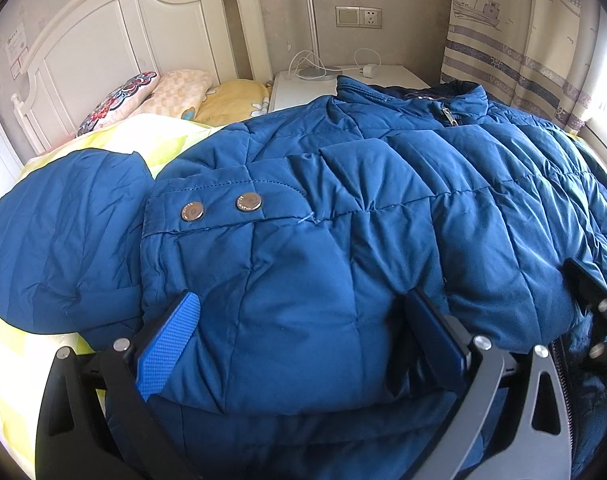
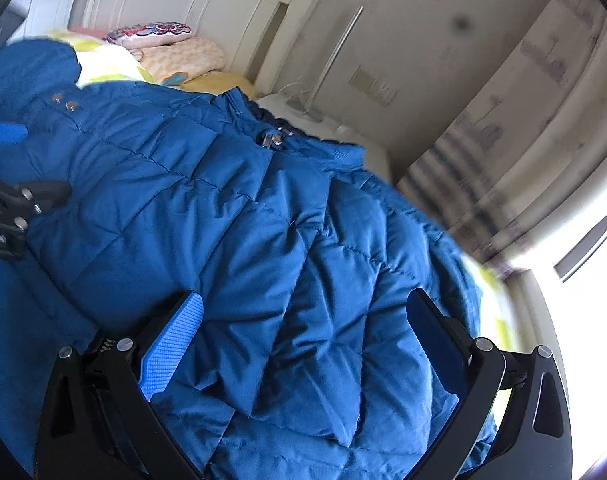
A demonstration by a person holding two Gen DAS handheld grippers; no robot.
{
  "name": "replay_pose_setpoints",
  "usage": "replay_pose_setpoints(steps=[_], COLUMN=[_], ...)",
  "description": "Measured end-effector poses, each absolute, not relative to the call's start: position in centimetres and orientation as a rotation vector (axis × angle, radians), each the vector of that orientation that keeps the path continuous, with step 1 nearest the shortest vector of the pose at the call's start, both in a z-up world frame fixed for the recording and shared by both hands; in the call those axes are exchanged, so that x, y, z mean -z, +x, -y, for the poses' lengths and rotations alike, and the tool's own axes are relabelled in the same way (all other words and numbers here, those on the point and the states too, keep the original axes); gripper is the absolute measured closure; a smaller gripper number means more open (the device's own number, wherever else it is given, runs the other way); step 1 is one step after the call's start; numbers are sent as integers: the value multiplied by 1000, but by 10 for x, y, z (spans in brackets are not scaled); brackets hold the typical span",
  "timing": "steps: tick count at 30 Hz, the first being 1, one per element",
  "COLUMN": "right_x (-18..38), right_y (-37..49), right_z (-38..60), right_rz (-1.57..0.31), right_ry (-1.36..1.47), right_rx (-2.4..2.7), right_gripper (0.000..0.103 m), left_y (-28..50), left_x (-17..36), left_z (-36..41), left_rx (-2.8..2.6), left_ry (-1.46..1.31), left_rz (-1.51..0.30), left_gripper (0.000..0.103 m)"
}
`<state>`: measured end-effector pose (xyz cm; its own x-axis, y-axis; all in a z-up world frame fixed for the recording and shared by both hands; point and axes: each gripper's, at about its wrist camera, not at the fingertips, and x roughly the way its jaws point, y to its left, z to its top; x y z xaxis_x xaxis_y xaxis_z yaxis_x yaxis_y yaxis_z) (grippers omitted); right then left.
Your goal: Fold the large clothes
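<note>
Both the left gripper point(image 1: 301, 338) and right gripper point(image 2: 303, 340) gape wide around jacket point(image 1: 343, 208) hem; next, pinch and fold forward

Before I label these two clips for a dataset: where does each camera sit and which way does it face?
Left wrist: on the left gripper, facing across the blue jacket toward headboard and nightstand; right gripper at the edge.
Right wrist: on the right gripper, facing the jacket's zipper and curtain; left gripper visible.
Shared: jacket, snaps, pillows.
</note>
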<state>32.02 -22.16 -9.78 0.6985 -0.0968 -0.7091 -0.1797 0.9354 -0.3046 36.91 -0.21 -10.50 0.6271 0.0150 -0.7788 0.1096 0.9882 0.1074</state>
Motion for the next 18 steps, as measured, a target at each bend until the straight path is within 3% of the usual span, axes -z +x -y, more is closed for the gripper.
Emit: replay_pose_setpoints(steps=[5, 13, 18], right_x=[75, 118, 77], right_y=[363, 440, 398], right_z=[291, 365, 340], right_rz=[-838, -1019, -854], right_ry=[-66, 189, 228], right_rx=[-15, 91, 55], right_gripper=[5, 5, 5], left_y=[370, 369, 370], left_x=[105, 105, 106], left_z=[1, -1, -1], left_rx=[57, 65, 66], left_ry=[146, 135, 134], left_rz=[-893, -894, -895], left_gripper=[2, 2, 2])
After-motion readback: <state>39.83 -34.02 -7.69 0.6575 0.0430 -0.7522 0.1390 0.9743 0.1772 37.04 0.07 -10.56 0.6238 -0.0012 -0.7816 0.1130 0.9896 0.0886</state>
